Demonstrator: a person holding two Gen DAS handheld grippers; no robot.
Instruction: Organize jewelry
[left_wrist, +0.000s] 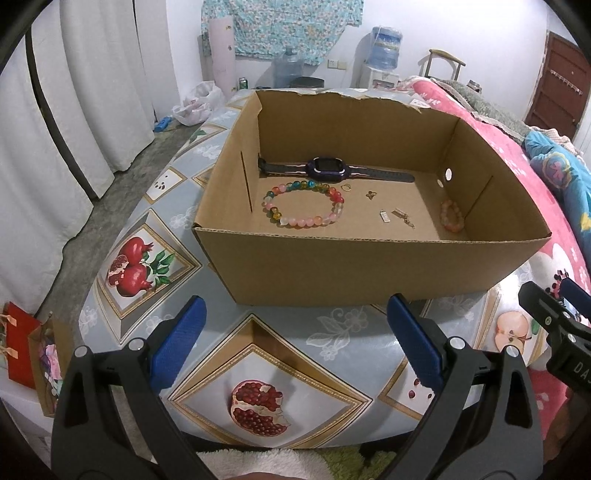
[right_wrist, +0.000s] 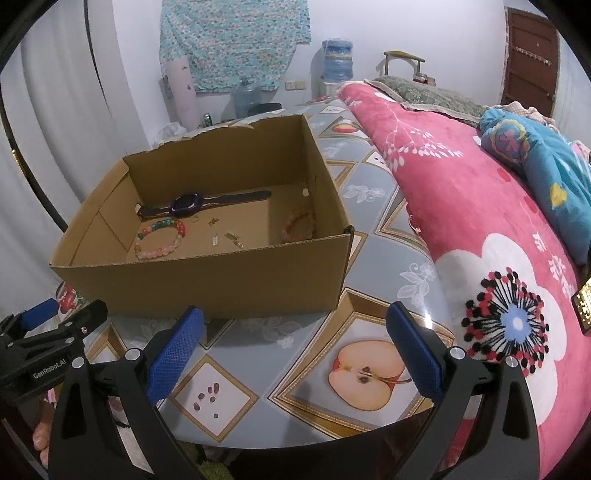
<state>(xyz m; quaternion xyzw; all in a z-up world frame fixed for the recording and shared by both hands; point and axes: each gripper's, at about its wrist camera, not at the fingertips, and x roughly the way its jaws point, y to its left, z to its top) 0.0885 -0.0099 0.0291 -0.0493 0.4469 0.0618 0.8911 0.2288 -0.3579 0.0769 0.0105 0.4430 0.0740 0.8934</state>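
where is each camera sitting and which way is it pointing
Left wrist: rides on the left hand-held gripper, low at the table's near edge, facing the cardboard box head on; its blue fingers are spread, and the right hand-held gripper pokes in at the right.
Right wrist: rides on the right hand-held gripper, offset right, seeing the box and pink blanket; its fingers are spread, and the left one shows at the left.
Shared: box, watch, bead bracelet, table.
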